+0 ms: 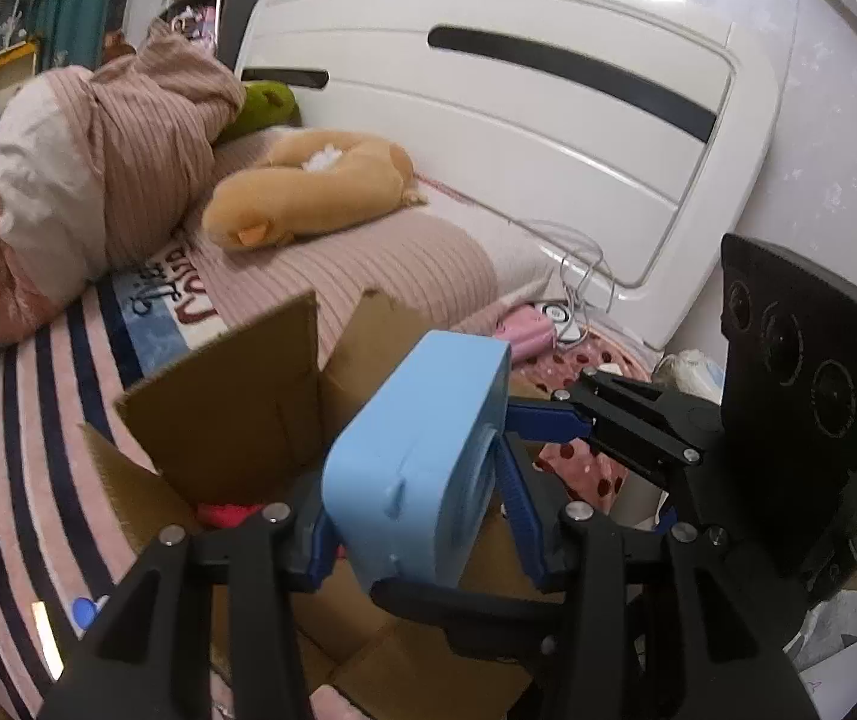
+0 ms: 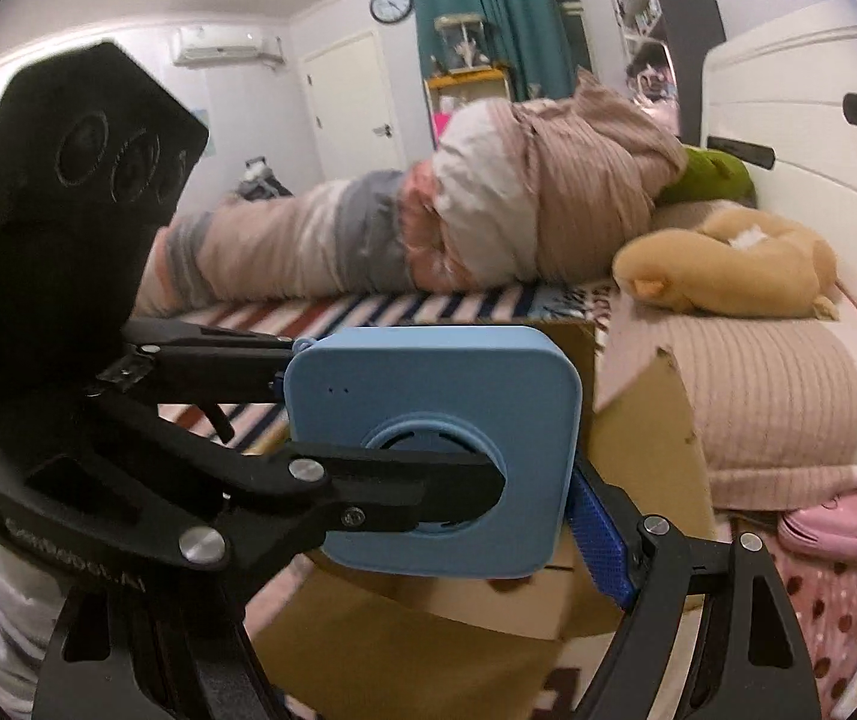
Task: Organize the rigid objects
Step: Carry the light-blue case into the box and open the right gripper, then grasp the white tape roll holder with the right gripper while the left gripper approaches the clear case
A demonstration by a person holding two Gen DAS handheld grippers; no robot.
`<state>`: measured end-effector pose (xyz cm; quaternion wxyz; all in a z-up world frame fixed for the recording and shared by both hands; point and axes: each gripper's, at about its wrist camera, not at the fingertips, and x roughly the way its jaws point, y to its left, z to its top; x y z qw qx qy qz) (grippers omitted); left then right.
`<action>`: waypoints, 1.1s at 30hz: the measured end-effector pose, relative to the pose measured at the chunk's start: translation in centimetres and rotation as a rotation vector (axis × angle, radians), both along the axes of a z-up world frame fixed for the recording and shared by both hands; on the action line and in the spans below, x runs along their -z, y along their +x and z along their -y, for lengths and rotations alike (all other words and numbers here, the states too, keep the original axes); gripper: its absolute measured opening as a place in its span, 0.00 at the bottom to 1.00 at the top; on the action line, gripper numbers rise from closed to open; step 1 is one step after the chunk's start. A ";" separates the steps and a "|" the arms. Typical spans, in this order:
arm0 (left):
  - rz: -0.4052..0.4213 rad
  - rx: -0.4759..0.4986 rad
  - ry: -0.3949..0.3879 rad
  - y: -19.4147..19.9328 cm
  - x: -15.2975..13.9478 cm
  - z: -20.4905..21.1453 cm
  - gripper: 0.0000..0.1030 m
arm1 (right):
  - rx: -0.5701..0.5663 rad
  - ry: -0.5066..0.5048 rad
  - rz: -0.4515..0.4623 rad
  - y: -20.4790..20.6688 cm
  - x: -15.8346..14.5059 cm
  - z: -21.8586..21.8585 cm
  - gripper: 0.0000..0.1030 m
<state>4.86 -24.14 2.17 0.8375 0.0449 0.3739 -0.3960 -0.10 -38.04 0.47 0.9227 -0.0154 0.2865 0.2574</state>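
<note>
A light blue square device [image 1: 422, 456] with rounded corners and a round raised ring on one face is held above an open cardboard box [image 1: 236, 414]. My left gripper [image 1: 422, 516] is shut on it across its flat faces. My right gripper [image 1: 548, 420] comes in from the right beside the device's ringed face. In the right wrist view the device [image 2: 434, 408] faces the camera, the left gripper's black finger [image 2: 428, 489] lies across its ring, and my right gripper's blue pad [image 2: 599, 540] sits at its right edge. The other right finger is hidden.
The box [image 2: 638, 438] stands against a bed with a striped sheet [image 1: 14, 450]. A red item [image 1: 224, 513] lies inside the box. A tan plush toy [image 1: 308, 192], rolled bedding [image 1: 98, 168] and a white headboard [image 1: 518, 120] lie beyond. A pink pouch [image 1: 527, 330] and cables lie right.
</note>
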 end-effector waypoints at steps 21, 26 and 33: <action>-0.020 -0.048 0.020 0.5 1.2 -0.3 0.65 | 0.071 -0.110 -0.059 0.9 1.8 0.2 0.79; 0.023 -0.104 -0.044 -0.4 -0.9 -3.8 0.73 | 0.057 -0.092 -0.025 -0.1 0.5 -0.8 0.89; 0.114 -0.287 -0.082 -2.2 -3.1 -13.0 0.79 | 0.032 -0.103 0.087 -1.6 -2.3 -5.3 0.95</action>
